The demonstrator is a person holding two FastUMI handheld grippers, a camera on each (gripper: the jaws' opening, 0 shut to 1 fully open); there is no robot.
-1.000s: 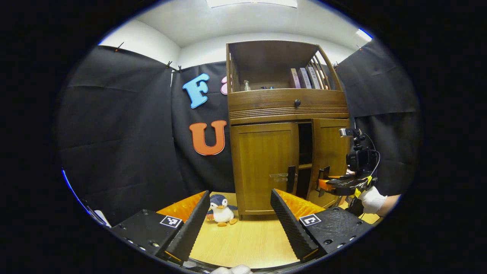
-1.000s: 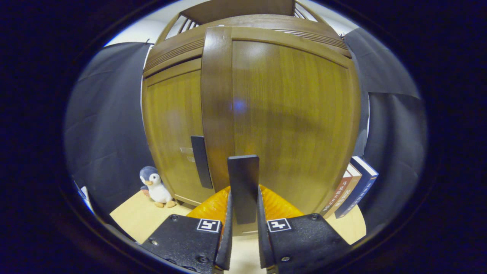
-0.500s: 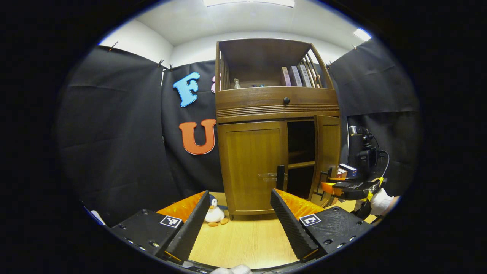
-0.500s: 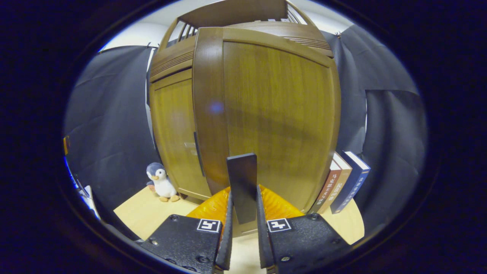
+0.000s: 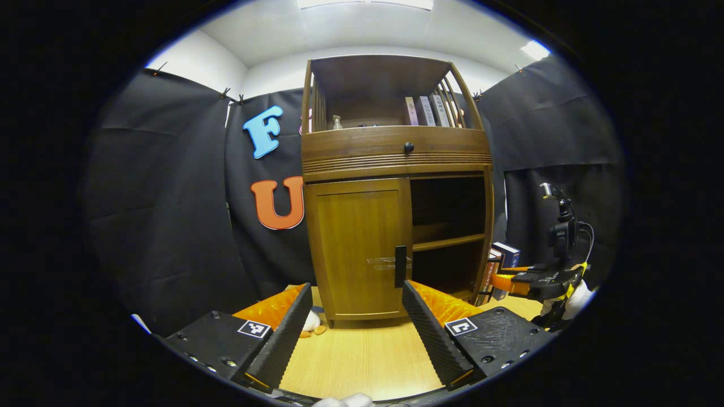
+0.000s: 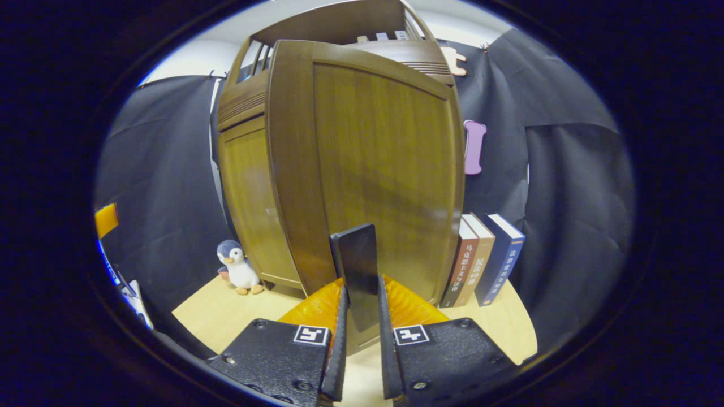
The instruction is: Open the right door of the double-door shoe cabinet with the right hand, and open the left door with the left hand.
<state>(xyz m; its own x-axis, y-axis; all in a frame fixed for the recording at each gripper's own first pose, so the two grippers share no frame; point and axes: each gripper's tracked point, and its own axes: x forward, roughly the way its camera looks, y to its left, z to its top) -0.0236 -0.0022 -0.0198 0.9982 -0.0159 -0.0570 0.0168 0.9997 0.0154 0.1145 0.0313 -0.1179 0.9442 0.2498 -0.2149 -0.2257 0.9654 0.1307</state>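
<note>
Black cloth hangs around the booth, and on the pale wooden tabletop (image 5: pixel 362 362) stands the shoe cabinet (image 5: pixel 396 164), brown wood with an open shelf on top, a drawer with a small dark knob (image 5: pixel 408 147) below it, and two doors under that. In the left gripper view the cabinet's left door (image 5: pixel 357 246) is shut, flat and panelled, with a dark vertical handle (image 5: pixel 400 266) on its inner edge; beside it the right half gapes dark, showing an inner shelf (image 5: pixel 447 243). The right door (image 6: pixel 367 164) is swung well out from the cabinet, and in the right gripper view its broad panel faces me. My right gripper (image 6: pixel 360 345) has its fingers pressed onto that door's dark upright handle (image 6: pixel 358 271), one on each side. My left gripper (image 5: pixel 356 333) hovers in front of the cabinet, fingers spread wide and touching nothing, with the left door's handle showing just above them. A few books (image 6: pixel 483 257) stand upright just right of the cabinet, behind the open door, and a plush penguin (image 6: pixel 238 270) sits at the cabinet's left foot.
</note>
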